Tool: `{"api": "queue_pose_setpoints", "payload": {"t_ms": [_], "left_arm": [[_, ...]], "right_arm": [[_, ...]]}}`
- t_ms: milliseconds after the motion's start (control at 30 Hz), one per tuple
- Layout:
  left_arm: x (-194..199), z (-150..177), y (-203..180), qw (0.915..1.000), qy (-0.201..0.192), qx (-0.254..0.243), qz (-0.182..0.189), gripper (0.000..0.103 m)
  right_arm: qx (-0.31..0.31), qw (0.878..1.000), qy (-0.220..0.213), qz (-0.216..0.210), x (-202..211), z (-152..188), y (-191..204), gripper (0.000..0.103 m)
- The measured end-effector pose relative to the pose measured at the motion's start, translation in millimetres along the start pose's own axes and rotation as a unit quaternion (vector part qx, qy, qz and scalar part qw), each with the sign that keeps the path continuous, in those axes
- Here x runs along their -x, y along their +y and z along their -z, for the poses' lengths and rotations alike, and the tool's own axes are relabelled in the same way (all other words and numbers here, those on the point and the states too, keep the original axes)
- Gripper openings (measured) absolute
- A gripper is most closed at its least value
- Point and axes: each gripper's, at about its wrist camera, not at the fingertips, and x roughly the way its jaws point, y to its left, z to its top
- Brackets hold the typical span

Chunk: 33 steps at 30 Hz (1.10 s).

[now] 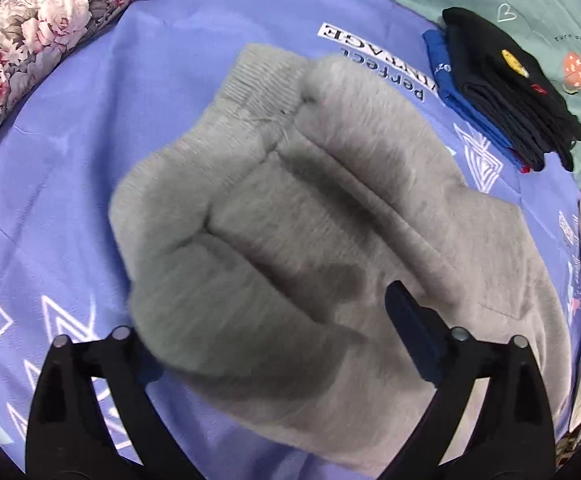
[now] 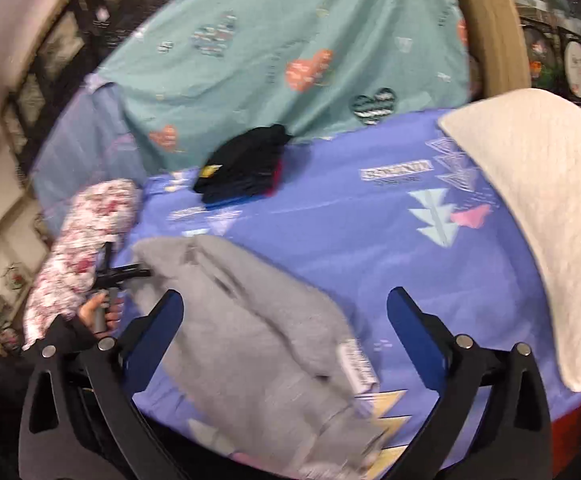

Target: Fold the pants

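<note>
Grey sweatpants (image 1: 290, 220) lie bunched in thick folds on the violet-blue sheet (image 1: 90, 140), ribbed waistband (image 1: 250, 80) at the far end. My left gripper (image 1: 278, 344) hovers just over the near end, open wide. Its right finger (image 1: 406, 332) stands above the cloth and the left one is partly hidden by a fold. In the right wrist view the pants (image 2: 250, 340) stretch away to the left, with a white label (image 2: 356, 364) on the near edge. My right gripper (image 2: 286, 320) is open above them, pressing on nothing. A hand (image 2: 102, 312) holds the left gripper (image 2: 130, 270) at the far end.
A stack of folded black and blue clothes (image 1: 502, 92) sits on the sheet beyond the pants, also seen as the stack (image 2: 246, 164). A floral pillow (image 1: 30, 48) lies left, a white quilted pillow (image 2: 530, 220) right, and a teal heart-print cover (image 2: 290, 60) behind.
</note>
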Motion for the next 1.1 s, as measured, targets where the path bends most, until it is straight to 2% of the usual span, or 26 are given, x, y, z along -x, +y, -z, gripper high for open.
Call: {"api": "queue_pose_setpoints", "payload": {"t_ms": [33, 100, 167, 200, 267, 300, 333, 367, 400, 467, 533, 567, 600, 667, 700, 767, 833, 867, 900, 933, 967, 1000, 1100], "left_arm": [[-5, 0, -6, 0.9999, -0.004, -0.009, -0.010, 0.096], [-5, 2, -12, 0.9990, -0.028, -0.026, -0.022, 0.076], [2, 2, -14, 0.9986, -0.032, -0.041, 0.004, 0.034], [9, 4, -14, 0.9982, -0.031, -0.048, 0.017, 0.032], [24, 11, -10, 0.9972, -0.043, -0.059, 0.014, 0.030], [32, 17, -6, 0.9967, -0.049, -0.064, 0.011, 0.030], [39, 22, -1, 0.9966, -0.051, -0.063, 0.012, 0.030], [45, 28, 5, 0.9967, -0.052, -0.060, 0.015, 0.030], [53, 35, 14, 0.9969, -0.052, -0.056, 0.019, 0.030], [70, 54, 31, 0.9974, -0.044, -0.049, 0.029, 0.030], [82, 71, 41, 0.9976, -0.032, -0.050, 0.034, 0.030], [87, 80, 45, 0.9978, -0.018, -0.055, 0.034, 0.033], [89, 86, 48, 0.9979, -0.006, -0.057, 0.030, 0.038], [85, 96, 58, 0.9975, 0.038, -0.056, 0.020, 0.061], [88, 98, 69, 0.9972, 0.055, -0.045, 0.020, 0.064], [105, 93, 86, 0.9978, 0.052, -0.034, 0.021, 0.071], [129, 81, 94, 0.9991, 0.021, -0.036, 0.001, 0.080], [142, 72, 96, 0.9992, -0.001, -0.038, -0.012, 0.090], [152, 58, 98, 0.9986, -0.025, -0.041, -0.021, 0.094], [154, 43, 96, 0.9980, -0.035, -0.046, -0.025, 0.096], [152, 30, 92, 0.9976, -0.037, -0.051, -0.029, 0.096], [143, 11, 87, 0.9976, -0.032, -0.058, -0.023, 0.096], [100, -35, 64, 0.9976, -0.012, -0.067, -0.012, 0.096]], "right_arm": [[0.010, 0.999, 0.029, 0.040, -17, -2, -1, 0.102], [0.045, 0.992, 0.086, 0.074, -52, 3, 5, 0.101], [0.094, 0.977, 0.164, 0.096, -101, 15, 13, 0.101], [0.118, 0.966, 0.199, 0.118, -125, 25, 16, 0.100], [0.149, 0.941, 0.248, 0.178, -166, 43, 16, 0.092], [0.151, 0.931, 0.270, 0.196, -183, 50, 11, 0.077], [0.146, 0.928, 0.283, 0.195, -195, 56, 7, 0.067], [0.146, 0.930, 0.285, 0.183, -199, 59, 7, 0.032], [0.152, 0.930, 0.285, 0.177, -200, 61, 8, 0.025], [0.165, 0.930, 0.261, 0.197, -194, 52, 13, 0.020], [0.154, 0.940, 0.229, 0.201, -179, 38, 9, 0.016], [0.142, 0.945, 0.211, 0.204, -169, 26, 4, 0.015], [0.137, 0.945, 0.195, 0.223, -162, 17, -2, 0.003], [0.125, 0.936, 0.186, 0.271, -157, 3, -15, 0.002], [0.112, 0.937, 0.190, 0.272, -157, 2, -26, 0.002], [0.099, 0.937, 0.205, 0.265, -163, 4, -38, 0.002], [0.098, 0.940, 0.216, 0.245, -174, 8, -45, 0.003], [0.094, 0.946, 0.219, 0.218, -176, 12, -43, 0.013], [0.089, 0.952, 0.218, 0.196, -179, 13, -41, 0.039], [0.087, 0.957, 0.210, 0.181, -181, 11, -39, 0.055], [0.088, 0.960, 0.202, 0.171, -183, 14, -32, 0.076], [0.086, 0.964, 0.193, 0.164, -183, 14, -28, 0.080], [0.069, 0.964, 0.206, 0.157, -196, 19, -26, 0.080]]}}
